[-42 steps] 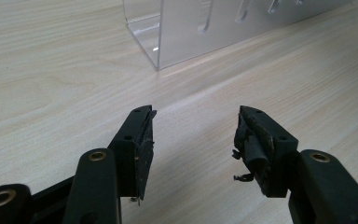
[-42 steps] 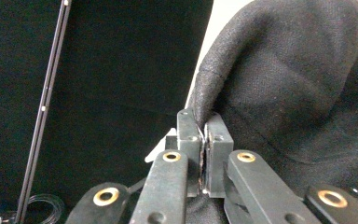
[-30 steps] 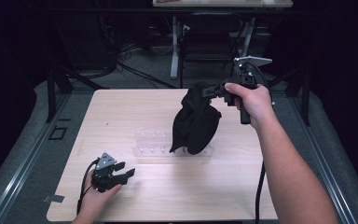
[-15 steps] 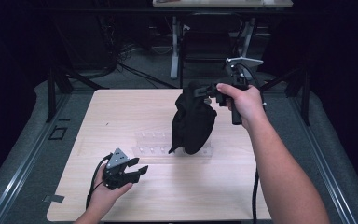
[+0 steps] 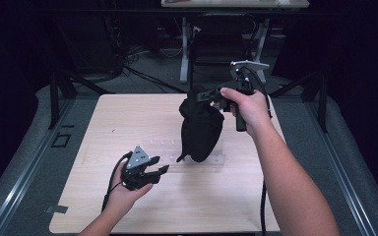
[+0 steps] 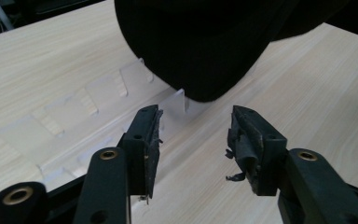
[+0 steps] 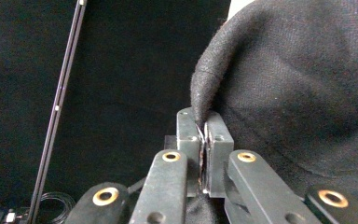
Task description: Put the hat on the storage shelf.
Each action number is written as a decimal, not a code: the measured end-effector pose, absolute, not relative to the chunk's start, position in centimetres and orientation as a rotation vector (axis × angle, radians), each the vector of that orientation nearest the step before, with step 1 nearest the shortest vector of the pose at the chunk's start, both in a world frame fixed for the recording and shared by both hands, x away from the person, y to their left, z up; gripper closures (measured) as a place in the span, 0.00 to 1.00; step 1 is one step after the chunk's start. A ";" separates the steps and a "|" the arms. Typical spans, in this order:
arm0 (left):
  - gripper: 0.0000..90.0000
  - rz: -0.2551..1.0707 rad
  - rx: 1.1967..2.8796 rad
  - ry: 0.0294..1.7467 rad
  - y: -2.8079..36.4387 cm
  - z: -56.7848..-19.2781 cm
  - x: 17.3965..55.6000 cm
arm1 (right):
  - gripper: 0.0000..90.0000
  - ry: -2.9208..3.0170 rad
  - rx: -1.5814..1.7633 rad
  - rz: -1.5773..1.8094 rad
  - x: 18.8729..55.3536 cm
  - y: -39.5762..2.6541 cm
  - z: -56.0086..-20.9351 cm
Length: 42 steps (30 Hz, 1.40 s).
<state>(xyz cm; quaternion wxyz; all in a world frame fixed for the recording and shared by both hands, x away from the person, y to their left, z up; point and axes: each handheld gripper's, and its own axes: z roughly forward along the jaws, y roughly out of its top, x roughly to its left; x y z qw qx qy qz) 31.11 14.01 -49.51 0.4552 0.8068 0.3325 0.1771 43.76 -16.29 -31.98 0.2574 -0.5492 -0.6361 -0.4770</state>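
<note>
A black knitted cloth (image 5: 200, 130), like a soft cap, hangs above the table. My right gripper (image 5: 200, 95) is shut on its top edge, and the right gripper view shows a fold of the cloth (image 7: 298, 84) pinched between the pads (image 7: 204, 126). Under the cloth lies a clear plastic tray (image 5: 163, 145) with shallow pockets. My left gripper (image 5: 161, 172) hovers at the front left of the tray, pointed at the cloth's lower end (image 6: 191, 42). It (image 6: 193, 135) is open, its jaws have just been closing a little, and nothing is between them.
The light wooden table (image 5: 128, 113) sits inside a grey floor frame. The clear tray (image 6: 74, 107) lies flat near the table's middle. Dark stands and cables stand behind the table's far edge. A cable trails from each gripper towards the front.
My left gripper has moved right and risen towards the hanging cloth, and its jaws look slightly narrower. The right hand has carried the cloth a little to the left.
</note>
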 end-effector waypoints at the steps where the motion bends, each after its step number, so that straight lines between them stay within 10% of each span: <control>1: 0.60 0.437 1.988 0.811 13.7 -49.4 31.2 | 0.98 -1.724 -1.486 -1.295 43.8 -16.2 -32.0; 42: 0.92 0.541 2.038 0.680 9.8 -47.8 31.4 | 0.89 -1.731 -1.414 -1.374 42.7 -14.4 -30.8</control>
